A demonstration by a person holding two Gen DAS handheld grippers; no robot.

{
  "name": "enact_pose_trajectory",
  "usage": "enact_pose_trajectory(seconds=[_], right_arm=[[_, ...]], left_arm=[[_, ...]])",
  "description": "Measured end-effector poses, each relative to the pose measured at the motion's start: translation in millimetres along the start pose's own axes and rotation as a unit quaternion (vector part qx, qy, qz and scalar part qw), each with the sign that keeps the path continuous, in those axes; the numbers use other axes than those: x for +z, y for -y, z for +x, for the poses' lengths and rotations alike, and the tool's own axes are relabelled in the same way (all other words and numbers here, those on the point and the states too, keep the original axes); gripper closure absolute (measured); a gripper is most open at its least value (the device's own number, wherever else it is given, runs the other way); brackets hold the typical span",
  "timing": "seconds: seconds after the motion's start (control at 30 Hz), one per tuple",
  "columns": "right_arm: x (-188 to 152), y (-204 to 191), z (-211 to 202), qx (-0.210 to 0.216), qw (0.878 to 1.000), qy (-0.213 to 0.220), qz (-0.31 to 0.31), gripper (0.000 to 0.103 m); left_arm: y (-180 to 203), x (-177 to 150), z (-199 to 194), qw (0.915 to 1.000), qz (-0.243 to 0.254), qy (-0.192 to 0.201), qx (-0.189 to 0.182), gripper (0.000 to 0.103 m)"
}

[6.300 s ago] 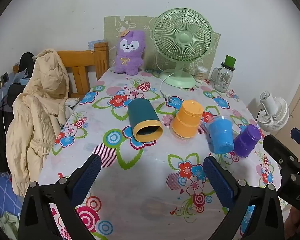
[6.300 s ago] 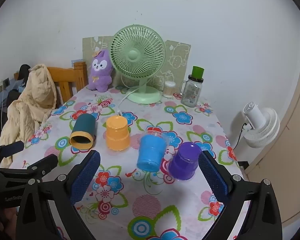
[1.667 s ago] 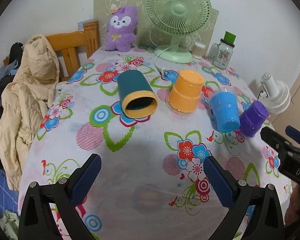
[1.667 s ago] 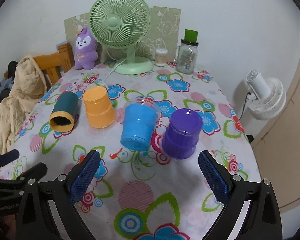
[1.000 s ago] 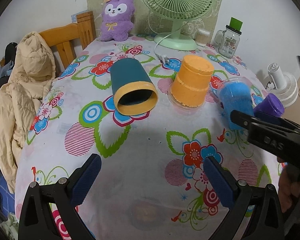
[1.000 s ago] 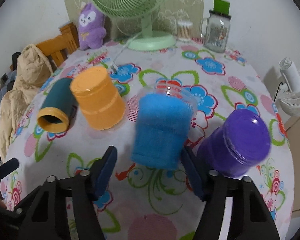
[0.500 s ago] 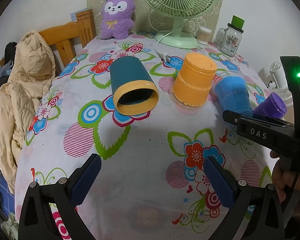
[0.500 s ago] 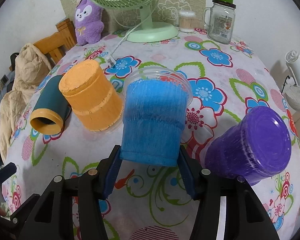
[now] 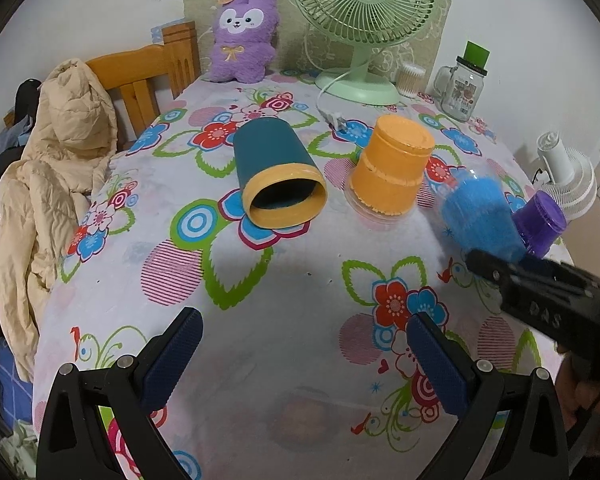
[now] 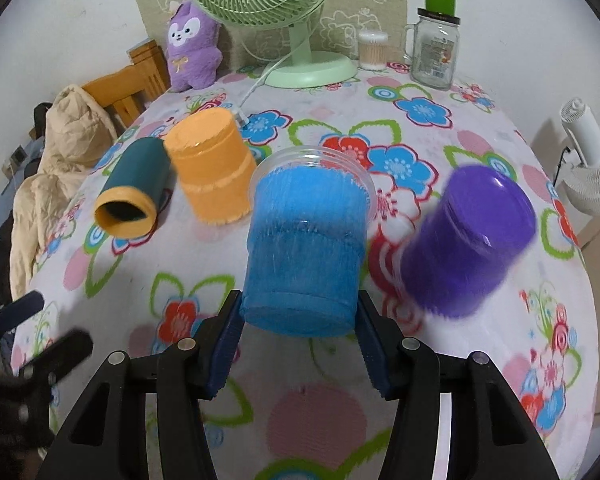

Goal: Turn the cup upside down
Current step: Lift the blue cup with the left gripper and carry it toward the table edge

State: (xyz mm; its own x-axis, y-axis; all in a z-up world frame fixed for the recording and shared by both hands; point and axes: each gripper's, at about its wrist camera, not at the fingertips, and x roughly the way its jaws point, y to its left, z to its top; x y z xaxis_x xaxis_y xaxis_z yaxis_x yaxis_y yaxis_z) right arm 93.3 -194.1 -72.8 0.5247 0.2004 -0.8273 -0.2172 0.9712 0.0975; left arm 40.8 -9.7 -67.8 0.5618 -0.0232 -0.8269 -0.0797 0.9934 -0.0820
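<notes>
Hand-held gripper over floral tablecloth

Setting: you are in a lived-in home room | table under a flowered cloth | purple plush toy and green desk fan against a plain white wall | padded beige jacket slung over a wooden chair | glass mug jar and cotton swabs beside the fan.

I'm seeing a plain white wall behind the floral-clothed table. A wooden chair at the table's left carries a beige coat, and a white fan stands off right.
</notes>
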Motion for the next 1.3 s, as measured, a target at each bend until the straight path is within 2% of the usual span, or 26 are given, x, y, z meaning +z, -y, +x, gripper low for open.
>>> enact_pose_trajectory(seconds=[0.4, 0.67, 0.77, 0.8, 0.83, 0.9, 1.1, 1.3], right_arm=[[-42.0, -12.0, -50.4, 0.013, 0.999, 0.036, 0.009, 0.046], [-74.9, -24.7, -43.4, 0.02, 1.0, 0.008, -0.002, 0.045], [-81.8, -24.4, -43.7, 0.02, 1.0, -0.003, 0.0, 0.041], [-82.4, -23.0, -43.7, 0.023, 1.0, -0.009, 0.003, 0.035], [-83.3, -19.8, -45.0, 0.03, 0.999, -0.012, 0.009, 0.029], [-85.3, -11.4, -51.3, 0.04, 0.999, -0.008, 0.027, 0.025], [-94.1, 16.6, -81.4, 0.082, 0.995, 0.008, 0.054, 0.025], [-108.0, 53.4, -111.0, 0.074, 0.994, 0.035, 0.078, 0.025]], left_arm=[[-4.2, -9.0, -30.2, 0.9994, -0.019, 0.026, -0.012, 0.0], [3.6, -22.6, -48.1, 0.9991, -0.017, 0.032, -0.022, 0.0], [10.1, -26.6, -50.8, 0.9991, -0.012, 0.03, -0.026, 0.0], [12.6, -27.3, -51.4, 0.9992, -0.009, 0.029, -0.028, 0.0], [15.8, -28.7, -52.6, 0.9992, -0.006, 0.029, -0.028, 0.0], [22.2, -30.4, -54.7, 0.9991, 0.0, 0.03, -0.03, 0.0], [42.0, -31.8, -56.3, 0.9987, 0.02, 0.026, -0.039, 0.0], [73.9, -27.4, -50.5, 0.997, 0.047, 0.02, -0.058, 0.0]])
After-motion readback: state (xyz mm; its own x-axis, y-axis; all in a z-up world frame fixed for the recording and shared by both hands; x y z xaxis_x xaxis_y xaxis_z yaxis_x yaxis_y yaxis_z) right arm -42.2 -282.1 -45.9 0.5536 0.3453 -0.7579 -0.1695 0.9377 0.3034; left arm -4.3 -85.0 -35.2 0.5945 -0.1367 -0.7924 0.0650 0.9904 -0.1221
